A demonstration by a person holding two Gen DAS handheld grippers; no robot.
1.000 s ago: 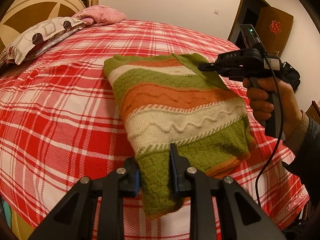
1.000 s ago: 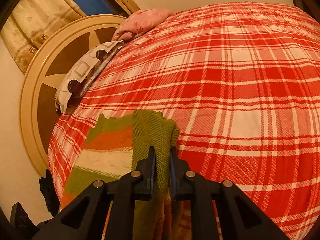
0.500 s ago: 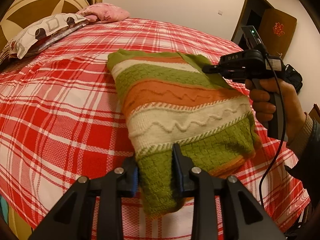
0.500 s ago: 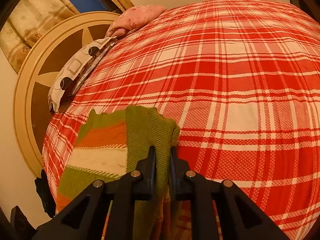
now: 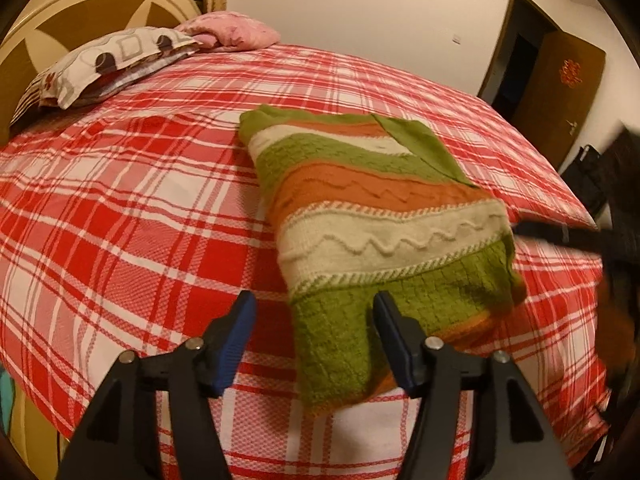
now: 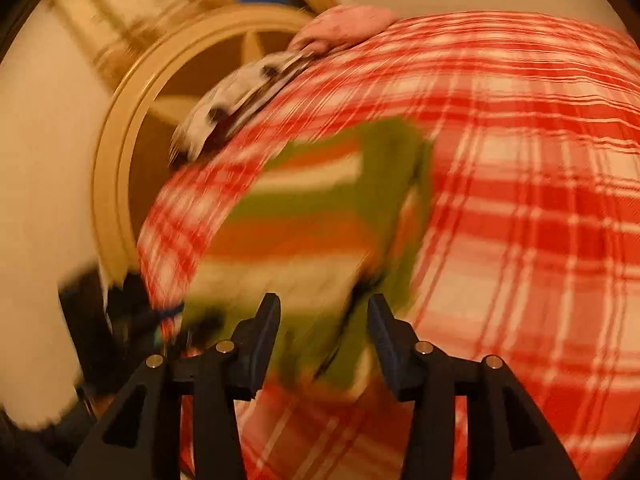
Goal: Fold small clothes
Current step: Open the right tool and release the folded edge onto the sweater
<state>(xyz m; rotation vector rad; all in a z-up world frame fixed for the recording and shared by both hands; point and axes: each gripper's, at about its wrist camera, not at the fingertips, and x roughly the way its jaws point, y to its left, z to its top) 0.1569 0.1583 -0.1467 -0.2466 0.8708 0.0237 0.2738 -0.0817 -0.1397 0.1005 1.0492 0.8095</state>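
Observation:
A folded striped sweater point(image 5: 380, 216) in green, orange and cream lies on the red plaid bedspread point(image 5: 120, 208). A green flap rests flat on its far right corner. My left gripper point(image 5: 312, 300) hovers at the sweater's near green corner with its jaws opening. That corner lies loose between the fingers, and the pads do not squeeze it. In the blurred right wrist view, my right gripper point(image 6: 324, 304) is also opening, drawn back from the sweater point(image 6: 304, 220) with nothing gripped. A dark blurred streak at the right edge of the left wrist view is the right tool.
A patterned pillow point(image 5: 108, 64) and a pink one point(image 5: 236, 32) lie at the bed's head, against a round cream headboard point(image 5: 80, 12). A brown door point(image 5: 560, 80) stands at the far right. The bed's near edge drops off just below the left gripper.
Both grippers have let go of the sweater and spread their jaws. The right one has pulled quickly back from the far corner, and the green flap now lies flat.

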